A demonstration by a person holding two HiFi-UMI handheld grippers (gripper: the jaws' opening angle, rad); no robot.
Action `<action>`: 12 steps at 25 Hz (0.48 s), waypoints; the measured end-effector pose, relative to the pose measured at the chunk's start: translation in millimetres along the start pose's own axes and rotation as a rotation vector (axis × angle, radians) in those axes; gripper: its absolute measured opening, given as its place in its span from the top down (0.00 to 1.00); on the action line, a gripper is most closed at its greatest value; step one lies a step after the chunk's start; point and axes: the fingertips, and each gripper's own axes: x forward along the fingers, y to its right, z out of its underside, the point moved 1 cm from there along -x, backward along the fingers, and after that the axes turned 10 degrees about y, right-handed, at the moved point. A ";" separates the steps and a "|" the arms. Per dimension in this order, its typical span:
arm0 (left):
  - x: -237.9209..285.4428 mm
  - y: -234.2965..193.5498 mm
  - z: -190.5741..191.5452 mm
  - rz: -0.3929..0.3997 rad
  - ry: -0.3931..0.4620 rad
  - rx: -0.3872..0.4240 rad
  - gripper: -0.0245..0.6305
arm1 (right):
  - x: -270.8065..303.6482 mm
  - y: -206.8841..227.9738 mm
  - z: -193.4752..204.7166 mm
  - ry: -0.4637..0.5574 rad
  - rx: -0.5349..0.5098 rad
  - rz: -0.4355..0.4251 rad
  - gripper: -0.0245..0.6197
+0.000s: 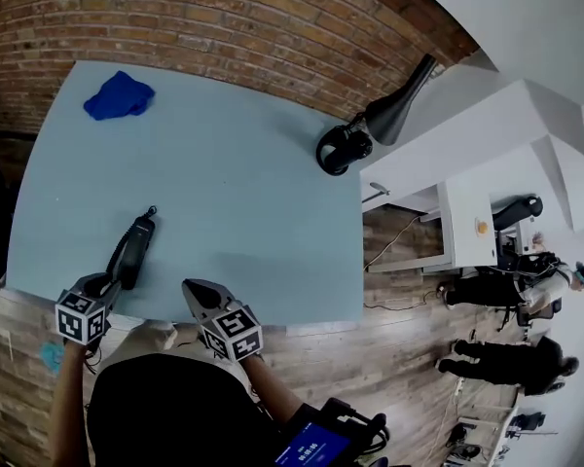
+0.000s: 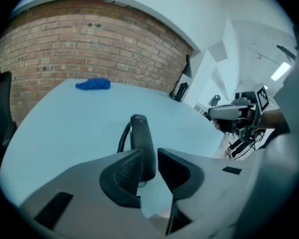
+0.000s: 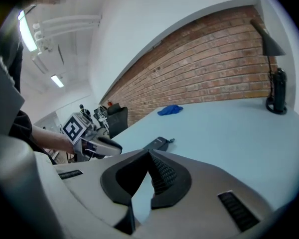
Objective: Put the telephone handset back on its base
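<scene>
Observer: Handset (image 1: 134,246) lies flat on the blue table (image 1: 263,202), near left corner, long axis running near to far. Dark cord (image 2: 122,137) loops off its left side.

Checker: Jaws?

Observer: Left gripper (image 2: 149,157) is pinching the handset's near end. Left pad is flat against it, right pad touching or a hair off. Right gripper (image 3: 149,156) hovers just right of it, tips pressed together, nothing between them.

Checker: Handling estimate?

Observer: Rigid moulded plastic, probably light, with smooth sides, so some slip risk against the ribbed pads. Judgement only: an end grip leaves the far end free to droop or swing on lifting, so a hold nearer mid-body would balance better. The cord may drag and twist the piece.

Checker: Base located?

Observer: Not identified. A dark object (image 1: 339,149) sits at the foot of the lamp (image 1: 399,113) at the far right edge, well apart from the handset; cannot tell what it is. Blue cloth (image 1: 119,95) at far left, clear of the work
</scene>
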 end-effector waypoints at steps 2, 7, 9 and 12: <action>-9.3 4.8 -54.9 0.035 0.143 0.079 0.82 | 24.8 -15.6 -28.0 0.033 -0.062 -0.063 0.93; -50.0 29.1 -197.7 0.099 0.528 0.187 0.92 | 58.8 -46.7 -128.9 0.206 -0.224 -0.151 0.93; -79.9 43.0 -241.8 0.128 0.673 0.238 0.92 | 57.5 -62.5 -176.2 0.307 -0.268 -0.166 0.93; -127.1 60.5 -283.9 0.161 0.869 0.272 0.92 | 40.1 -90.5 -238.8 0.451 -0.341 -0.200 0.93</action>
